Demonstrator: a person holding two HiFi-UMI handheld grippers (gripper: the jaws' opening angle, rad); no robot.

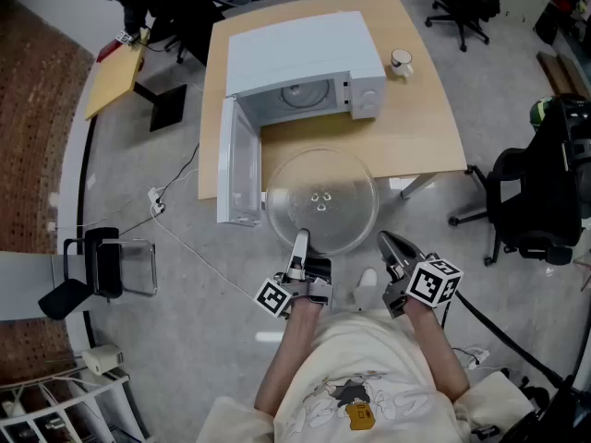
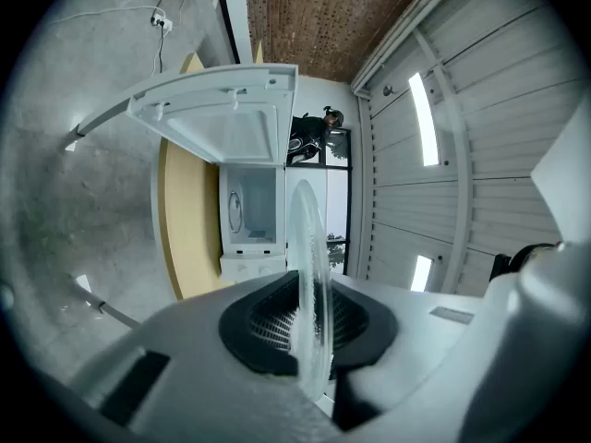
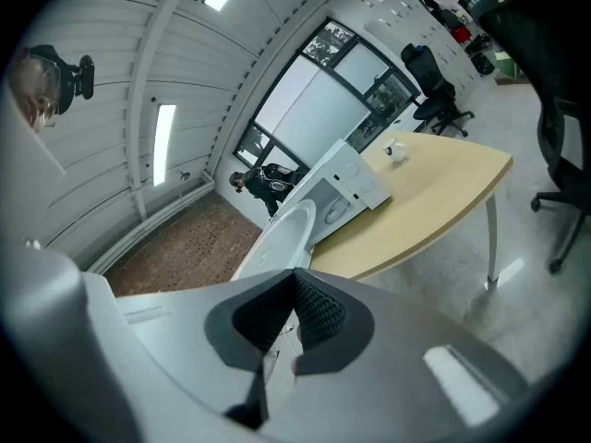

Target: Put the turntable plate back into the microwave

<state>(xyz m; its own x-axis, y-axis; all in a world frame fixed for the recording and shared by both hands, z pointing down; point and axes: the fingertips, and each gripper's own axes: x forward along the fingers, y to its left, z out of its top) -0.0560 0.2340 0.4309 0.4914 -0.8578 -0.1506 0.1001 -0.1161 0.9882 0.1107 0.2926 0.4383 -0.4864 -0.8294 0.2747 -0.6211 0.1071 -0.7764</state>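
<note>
The microwave stands open on the table. The glass turntable plate hangs outside it, rim pinched in the left gripper; the right gripper is clenched empty alongside.

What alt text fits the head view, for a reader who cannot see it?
The left gripper clamps the near rim of a clear glass turntable plate, held before a white microwave whose door stands open on a wooden table. The right gripper, shut and empty, is beside the plate.
</note>
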